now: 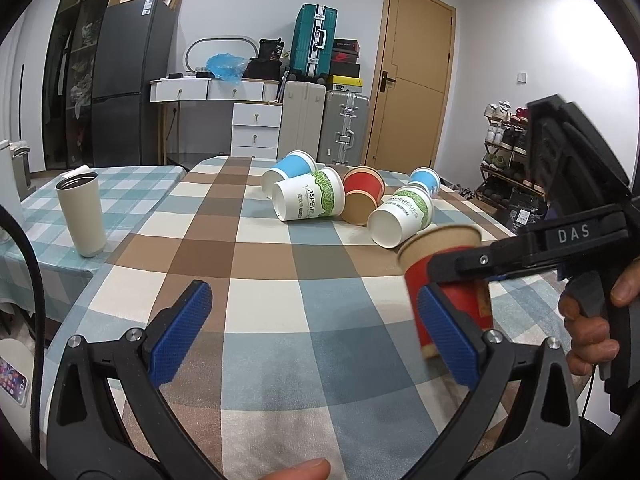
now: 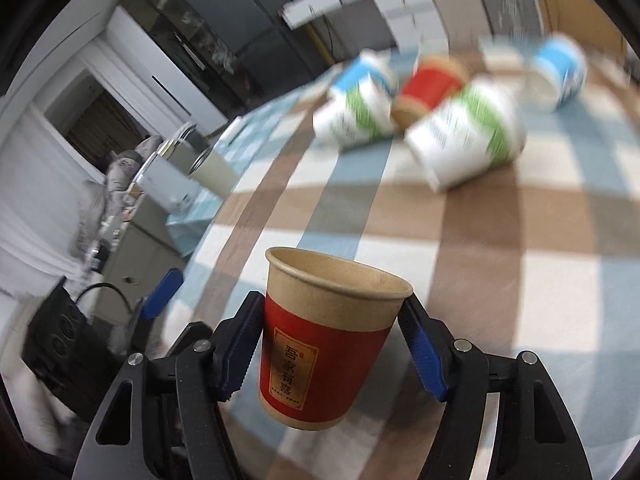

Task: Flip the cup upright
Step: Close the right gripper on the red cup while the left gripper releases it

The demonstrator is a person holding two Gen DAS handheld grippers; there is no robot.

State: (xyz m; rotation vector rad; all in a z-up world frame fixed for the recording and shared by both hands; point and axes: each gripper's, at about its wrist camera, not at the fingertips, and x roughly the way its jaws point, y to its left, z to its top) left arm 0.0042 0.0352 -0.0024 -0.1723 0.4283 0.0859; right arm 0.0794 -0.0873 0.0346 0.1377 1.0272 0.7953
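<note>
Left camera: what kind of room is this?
Probably a room in someone's home, used partly for storage. A fridge, stacked suitcases and a shoe rack stand around a table with a checked cloth.

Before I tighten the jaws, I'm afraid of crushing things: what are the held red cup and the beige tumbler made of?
The red cup looks like thin paper: matte brown inside, rolled lip, printed red wrap, so it is probably easy to crush. The beige tumbler seems metal with a matte coating; its open rim shines silver, though plastic cannot be ruled out.
</note>
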